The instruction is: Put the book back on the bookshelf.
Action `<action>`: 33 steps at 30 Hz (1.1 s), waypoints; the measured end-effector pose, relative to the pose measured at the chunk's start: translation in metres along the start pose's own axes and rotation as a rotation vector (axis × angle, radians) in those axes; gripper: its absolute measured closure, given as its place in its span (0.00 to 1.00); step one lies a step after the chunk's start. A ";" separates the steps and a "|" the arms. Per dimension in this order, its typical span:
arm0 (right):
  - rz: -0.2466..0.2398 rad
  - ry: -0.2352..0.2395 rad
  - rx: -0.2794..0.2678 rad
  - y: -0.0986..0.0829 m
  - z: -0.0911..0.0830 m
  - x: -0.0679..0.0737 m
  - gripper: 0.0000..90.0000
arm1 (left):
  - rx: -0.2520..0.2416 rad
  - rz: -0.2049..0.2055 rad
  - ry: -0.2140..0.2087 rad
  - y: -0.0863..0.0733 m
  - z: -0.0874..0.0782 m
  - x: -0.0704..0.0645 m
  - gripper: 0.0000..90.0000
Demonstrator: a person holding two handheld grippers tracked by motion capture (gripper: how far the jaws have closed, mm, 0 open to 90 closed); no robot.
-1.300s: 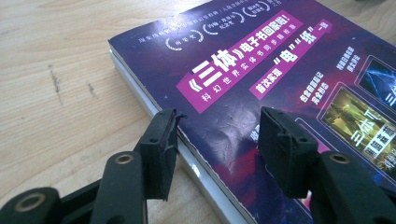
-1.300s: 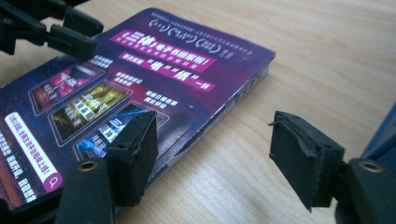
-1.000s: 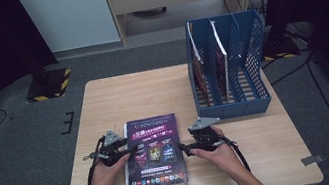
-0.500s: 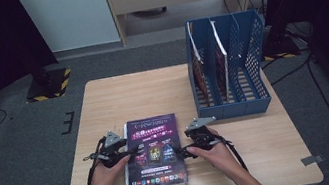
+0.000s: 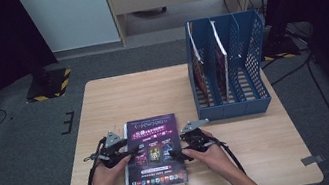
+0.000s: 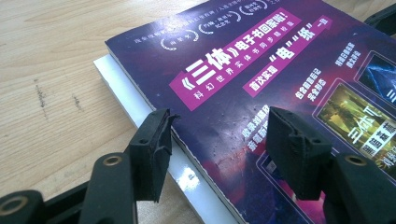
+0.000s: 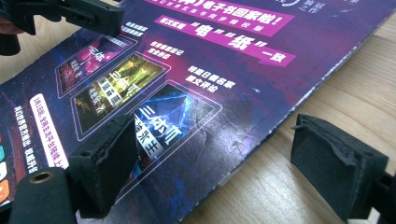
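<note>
Purple magazine [image 5: 153,150] flat on wooden table [image 5: 128,98], near edge. Left gripper [image 5: 125,155] at its nine o'clock, right gripper [image 5: 179,154] at three, jaws spread (straddling edges). Blue file rack [image 5: 229,69] at one o'clock; grey floor.

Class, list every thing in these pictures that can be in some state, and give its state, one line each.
Purple magazine: closed, lying flat on a white one, cover up.
White magazine: closed, flat on the table beneath the purple one.
Left gripper: open, jaws straddling the purple magazine's edge.
Right gripper: open, jaws straddling the opposite edge.
Blue file rack: upright, magazines standing in its two left slots; the right slots look empty.
</note>
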State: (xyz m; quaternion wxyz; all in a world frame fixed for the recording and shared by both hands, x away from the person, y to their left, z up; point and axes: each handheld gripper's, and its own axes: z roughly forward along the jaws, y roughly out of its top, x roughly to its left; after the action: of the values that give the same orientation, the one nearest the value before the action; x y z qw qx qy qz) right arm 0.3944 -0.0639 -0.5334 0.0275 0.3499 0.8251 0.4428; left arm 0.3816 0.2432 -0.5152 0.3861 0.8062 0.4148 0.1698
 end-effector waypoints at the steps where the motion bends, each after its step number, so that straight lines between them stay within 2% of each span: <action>1: 0.004 0.004 0.001 0.000 0.000 0.000 0.17 | 0.000 0.000 0.000 0.000 0.000 0.000 0.45; 8: 0.032 0.041 -0.002 -0.001 0.004 -0.003 0.17 | -0.002 -0.003 0.000 0.000 0.000 0.000 0.45; 15: 0.029 0.033 0.002 0.000 0.001 0.000 0.18 | -0.004 0.000 0.001 -0.001 0.000 -0.001 0.45; 22: 0.031 0.046 -0.056 0.006 -0.008 0.003 0.21 | -0.002 0.000 0.003 -0.001 0.000 0.000 0.44; 33: 0.033 0.072 -0.091 0.026 -0.010 0.003 0.21 | -0.005 0.000 0.003 -0.002 -0.001 0.001 0.44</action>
State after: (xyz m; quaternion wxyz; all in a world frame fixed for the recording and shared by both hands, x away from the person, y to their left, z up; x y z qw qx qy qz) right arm 0.4023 -0.0599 -0.5068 0.0065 0.3458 0.7987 0.4924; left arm 0.3805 0.2455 -0.5161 0.3874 0.8050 0.4151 0.1718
